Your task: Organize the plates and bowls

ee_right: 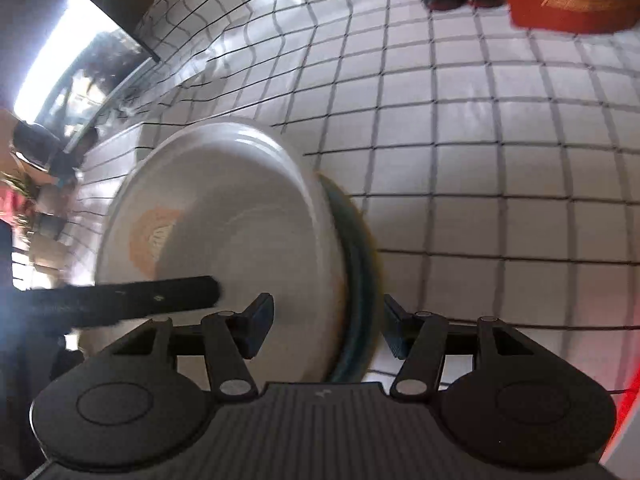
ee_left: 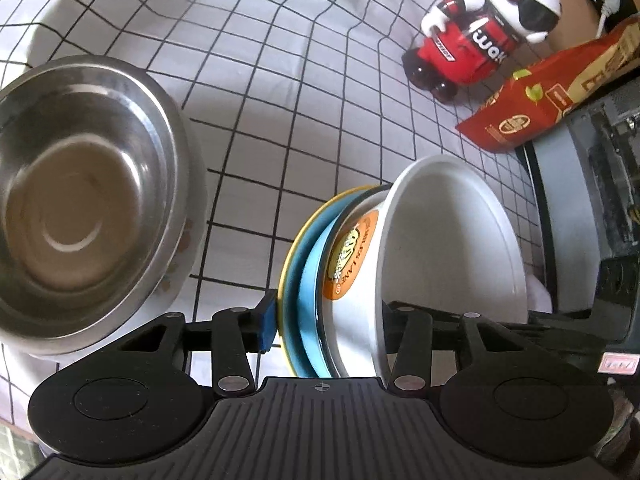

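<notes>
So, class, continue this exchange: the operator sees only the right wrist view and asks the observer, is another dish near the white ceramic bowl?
Observer: Yes: a round stainless steel bowl stands apart from the white ceramic bowl, left in the left wrist view.
Operator: What colour is the plate behind the white bowl?
Observer: The round plate is light blue with a yellow rim.
Operator: Whose black feet are at the top?
Observer: A red plastic toy figure with a white head.
</notes>
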The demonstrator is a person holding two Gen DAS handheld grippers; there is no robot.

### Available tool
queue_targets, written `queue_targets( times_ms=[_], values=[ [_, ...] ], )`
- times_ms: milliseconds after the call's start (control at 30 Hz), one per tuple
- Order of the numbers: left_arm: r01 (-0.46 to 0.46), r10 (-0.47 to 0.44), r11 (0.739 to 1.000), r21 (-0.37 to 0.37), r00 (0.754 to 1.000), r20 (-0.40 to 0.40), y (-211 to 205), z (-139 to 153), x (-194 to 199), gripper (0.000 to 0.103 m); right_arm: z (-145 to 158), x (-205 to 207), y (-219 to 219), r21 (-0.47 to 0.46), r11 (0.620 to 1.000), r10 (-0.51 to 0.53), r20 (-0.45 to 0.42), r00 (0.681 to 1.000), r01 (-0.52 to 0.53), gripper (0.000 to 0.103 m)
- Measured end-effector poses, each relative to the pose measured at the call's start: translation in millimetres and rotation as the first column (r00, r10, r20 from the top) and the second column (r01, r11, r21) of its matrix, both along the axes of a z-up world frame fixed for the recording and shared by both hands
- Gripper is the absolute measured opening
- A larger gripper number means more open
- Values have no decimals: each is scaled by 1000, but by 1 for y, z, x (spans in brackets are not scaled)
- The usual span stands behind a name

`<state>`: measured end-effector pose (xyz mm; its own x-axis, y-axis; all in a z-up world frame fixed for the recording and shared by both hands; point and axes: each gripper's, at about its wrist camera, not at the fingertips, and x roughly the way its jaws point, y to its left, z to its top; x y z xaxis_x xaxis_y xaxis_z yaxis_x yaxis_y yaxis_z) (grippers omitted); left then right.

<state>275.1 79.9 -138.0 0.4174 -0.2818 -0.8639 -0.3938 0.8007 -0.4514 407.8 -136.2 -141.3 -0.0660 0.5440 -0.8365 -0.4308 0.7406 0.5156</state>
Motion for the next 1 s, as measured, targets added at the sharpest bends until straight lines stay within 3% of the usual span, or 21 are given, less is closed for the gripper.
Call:
queue_targets(
  times_ms=[233, 533, 733, 833, 1000],
  values=[
    [-37, 37, 999, -38, 999, 11, 2, -2, -6, 50, -3, -1, 4, 12, 1000, -4, -15, 1000, 5, 62],
    [-50, 47, 997, -64, 998, -42, 15, 0, -51, 50, -1, -31, 27, 11, 993, 119, -25, 993, -119, 63],
    [-73, 72, 993, -91, 997, -23, 22, -2, -60, 50, 2, -29, 36, -15, 992, 128, -3, 992, -128, 63],
    [-73, 71, 994, -82, 997, -31, 22, -2, -58, 50, 5, -29, 40, -61, 989, 136, 32, 990, -134, 63],
    [-43, 41, 999, -22, 997, -58, 15, 2, -48, 52, 1, -26, 33, -31, 992, 125, 0, 992, -125, 63]
  ],
)
